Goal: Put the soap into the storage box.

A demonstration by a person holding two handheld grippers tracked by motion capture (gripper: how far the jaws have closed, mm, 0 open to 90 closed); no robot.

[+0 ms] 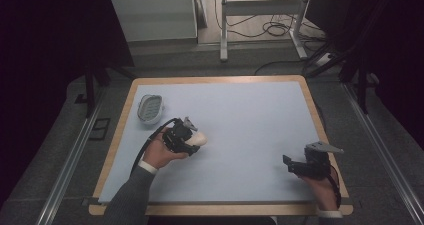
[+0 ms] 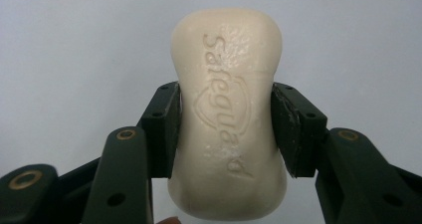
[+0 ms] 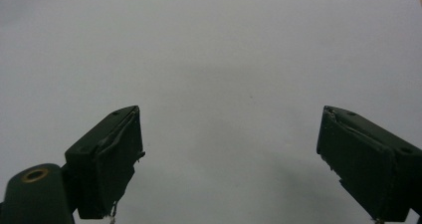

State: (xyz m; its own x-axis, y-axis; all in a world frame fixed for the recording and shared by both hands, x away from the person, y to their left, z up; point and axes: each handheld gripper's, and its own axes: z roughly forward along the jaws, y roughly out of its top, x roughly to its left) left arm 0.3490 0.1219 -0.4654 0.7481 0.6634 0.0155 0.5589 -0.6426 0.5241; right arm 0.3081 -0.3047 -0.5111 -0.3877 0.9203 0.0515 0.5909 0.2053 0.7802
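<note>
A cream bar of soap (image 2: 228,119) stamped "Safeguard" is clamped at its waist between the two black pads of my left gripper (image 2: 225,129). In the high view that left gripper (image 1: 192,140) sits left of the table's middle, the soap (image 1: 200,139) poking out to the right. A pale soap dish (image 1: 150,108) lies behind it near the left edge. My right gripper (image 3: 230,149) stands open over bare mat, nothing between its fingers. In the high view the right gripper (image 1: 292,165) is near the front right corner.
A light blue mat (image 1: 240,120) covers the wood-edged table (image 1: 320,125). Beyond the far edge are table legs and cables on the floor (image 1: 270,30).
</note>
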